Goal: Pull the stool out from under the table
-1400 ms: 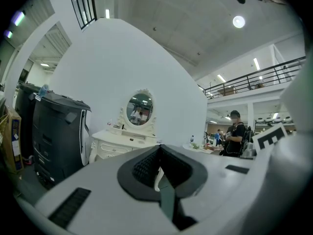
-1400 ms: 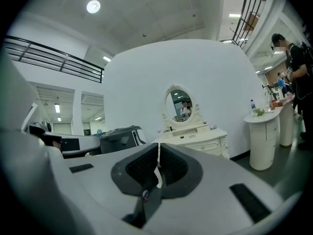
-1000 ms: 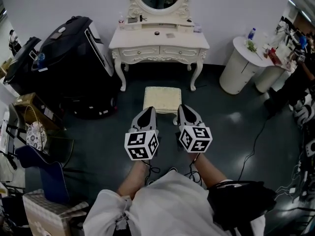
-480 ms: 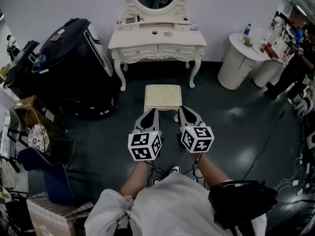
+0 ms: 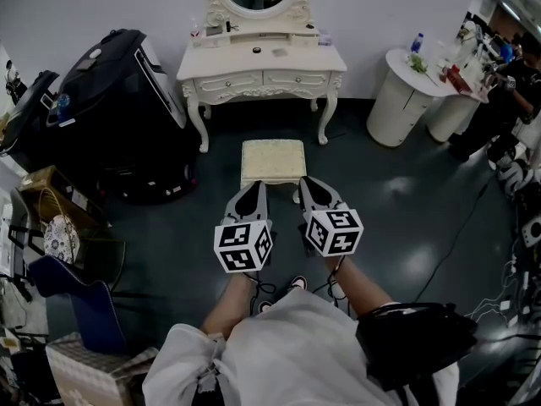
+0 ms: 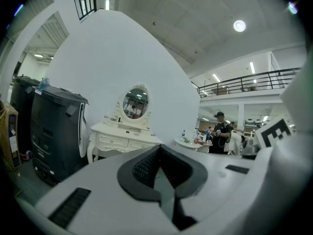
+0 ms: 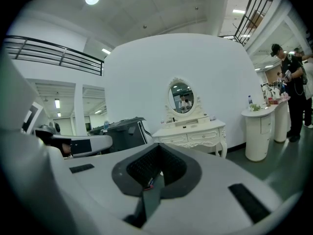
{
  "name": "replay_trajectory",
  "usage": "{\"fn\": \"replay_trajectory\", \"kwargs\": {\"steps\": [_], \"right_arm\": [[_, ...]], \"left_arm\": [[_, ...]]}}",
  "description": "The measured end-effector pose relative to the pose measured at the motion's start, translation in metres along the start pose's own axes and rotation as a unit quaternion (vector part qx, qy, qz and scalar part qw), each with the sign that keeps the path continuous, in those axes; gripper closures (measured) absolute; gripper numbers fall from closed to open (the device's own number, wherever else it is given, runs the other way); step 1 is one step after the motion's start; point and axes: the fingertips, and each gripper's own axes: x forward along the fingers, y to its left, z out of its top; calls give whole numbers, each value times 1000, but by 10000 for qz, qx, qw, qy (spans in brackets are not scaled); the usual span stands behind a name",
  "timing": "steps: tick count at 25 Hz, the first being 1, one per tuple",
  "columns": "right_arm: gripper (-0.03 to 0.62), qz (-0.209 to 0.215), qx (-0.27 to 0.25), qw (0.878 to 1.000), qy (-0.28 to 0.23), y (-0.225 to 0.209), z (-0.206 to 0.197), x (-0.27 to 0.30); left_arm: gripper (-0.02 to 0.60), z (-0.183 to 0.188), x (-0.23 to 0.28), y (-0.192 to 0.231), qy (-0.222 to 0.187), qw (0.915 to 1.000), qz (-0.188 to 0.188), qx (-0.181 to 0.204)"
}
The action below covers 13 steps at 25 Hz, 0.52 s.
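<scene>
The cream cushioned stool (image 5: 272,161) stands on the dark floor, out in front of the white dressing table (image 5: 260,61) and apart from its legs. My left gripper (image 5: 256,188) and right gripper (image 5: 305,183) hover side by side just short of the stool's near edge, pointing at it. Both are shut with nothing between the jaws. In the left gripper view the gripper (image 6: 159,149) points roughly level toward the dressing table (image 6: 124,136). The right gripper (image 7: 159,149) does the same, with the dressing table (image 7: 193,130) ahead. The stool is hidden below the jaws in both gripper views.
Large black cases (image 5: 127,100) stand left of the dressing table. Boxes and a basket (image 5: 59,227) crowd the left side. Round white pedestal tables (image 5: 404,100) with bottles stand at right, beside a person (image 5: 507,91). A cable (image 5: 456,227) runs across the floor at right.
Both grippers have drawn back a little toward me, so their tips no longer overlap the stool's near edge. The head view has shifted slightly.
</scene>
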Motion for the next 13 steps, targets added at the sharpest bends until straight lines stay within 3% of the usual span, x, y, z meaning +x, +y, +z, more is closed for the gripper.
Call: {"fn": "replay_trajectory", "kwargs": {"steps": [13], "right_arm": [[595,-19,-107,9999,44,-18,6,19]], "left_arm": [[572,2,36,0,-12,10000,-55,-80]]}}
